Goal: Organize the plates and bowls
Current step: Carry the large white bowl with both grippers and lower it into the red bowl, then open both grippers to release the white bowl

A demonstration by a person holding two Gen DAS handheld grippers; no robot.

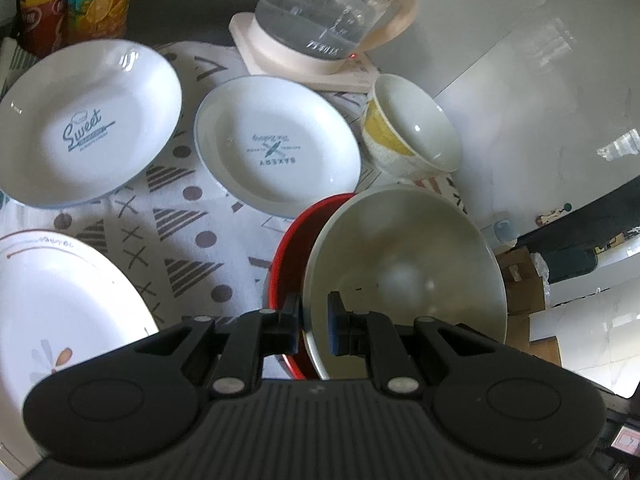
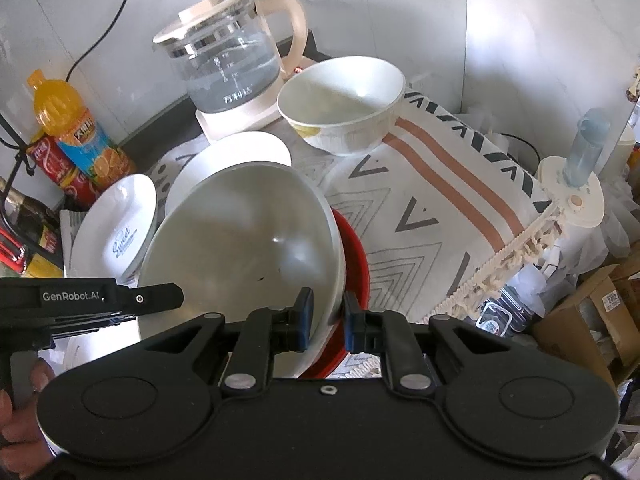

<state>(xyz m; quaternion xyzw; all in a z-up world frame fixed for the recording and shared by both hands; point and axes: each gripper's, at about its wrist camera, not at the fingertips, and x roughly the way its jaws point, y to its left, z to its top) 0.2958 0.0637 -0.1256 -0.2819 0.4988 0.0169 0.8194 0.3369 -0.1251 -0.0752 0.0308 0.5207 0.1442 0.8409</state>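
While both grippers' jaws clamp opposite rims of the tilted white bowl (image 1: 404, 272) over the red bowl (image 1: 292, 248), the Bakery plate (image 1: 276, 144) lies at 11 o'clock.

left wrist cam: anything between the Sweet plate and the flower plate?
Nothing; only bare patterned cloth separates the Sweet plate from the flower plate, seen in the left wrist view.
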